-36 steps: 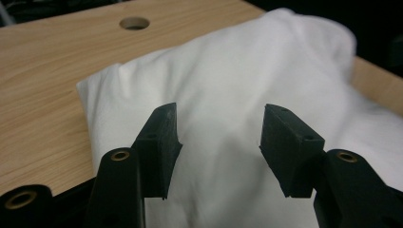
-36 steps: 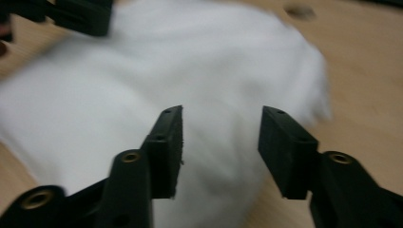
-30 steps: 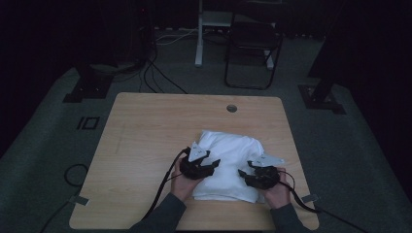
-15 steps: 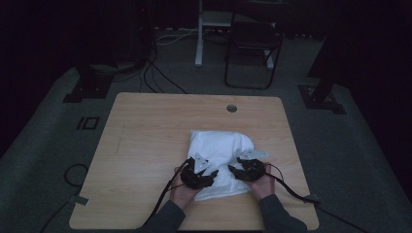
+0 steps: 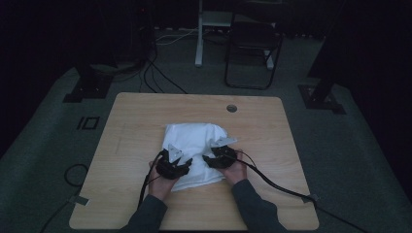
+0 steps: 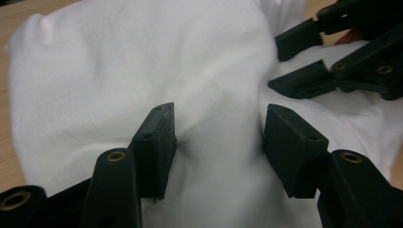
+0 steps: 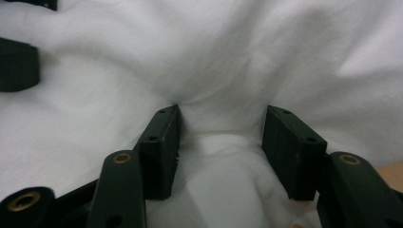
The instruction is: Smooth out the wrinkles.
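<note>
White cloth (image 5: 194,153), folded and rumpled, lies on the wooden table (image 5: 145,121) in the lower centre of the high view, nearer the person's edge. Left gripper (image 5: 176,166) sits on the cloth's lower left part; right gripper (image 5: 218,158) sits on its lower right part, just beside the left one. Both hands come in from the bottom of the frame, cables trailing off toward the table's near edge. Left gripper view: jaws stand parted with a raised fold of cloth (image 6: 142,71) bulging between them; whether the pads actually press on it, cannot tell. The other gripper's jaws show at upper right of that frame, resting on the cloth. Right gripper view: jaws likewise parted, a ridge of cloth (image 7: 218,71) gathered between them, fabric close against both pads; a true grip cannot be confirmed.
</note>
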Demonstrator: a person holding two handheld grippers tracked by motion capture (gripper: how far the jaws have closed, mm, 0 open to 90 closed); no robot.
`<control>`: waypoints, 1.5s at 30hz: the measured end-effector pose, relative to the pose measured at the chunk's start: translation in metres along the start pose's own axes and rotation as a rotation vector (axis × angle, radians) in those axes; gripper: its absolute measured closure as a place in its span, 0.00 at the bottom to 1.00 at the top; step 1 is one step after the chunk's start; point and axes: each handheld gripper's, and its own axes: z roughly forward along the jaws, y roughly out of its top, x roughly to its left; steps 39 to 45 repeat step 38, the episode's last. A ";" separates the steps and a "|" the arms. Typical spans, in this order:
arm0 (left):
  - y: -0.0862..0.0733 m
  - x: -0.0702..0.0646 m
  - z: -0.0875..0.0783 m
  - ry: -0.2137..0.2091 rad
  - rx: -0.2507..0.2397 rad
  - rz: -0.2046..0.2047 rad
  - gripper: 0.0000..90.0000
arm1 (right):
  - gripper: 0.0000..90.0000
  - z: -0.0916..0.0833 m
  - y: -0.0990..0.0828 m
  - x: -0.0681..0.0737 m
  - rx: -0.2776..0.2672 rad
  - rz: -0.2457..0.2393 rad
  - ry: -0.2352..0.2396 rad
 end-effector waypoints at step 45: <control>-0.044 0.072 -0.056 0.066 -0.108 -0.182 0.47 | 0.45 -0.103 -0.083 -0.067 -0.114 0.210 -0.079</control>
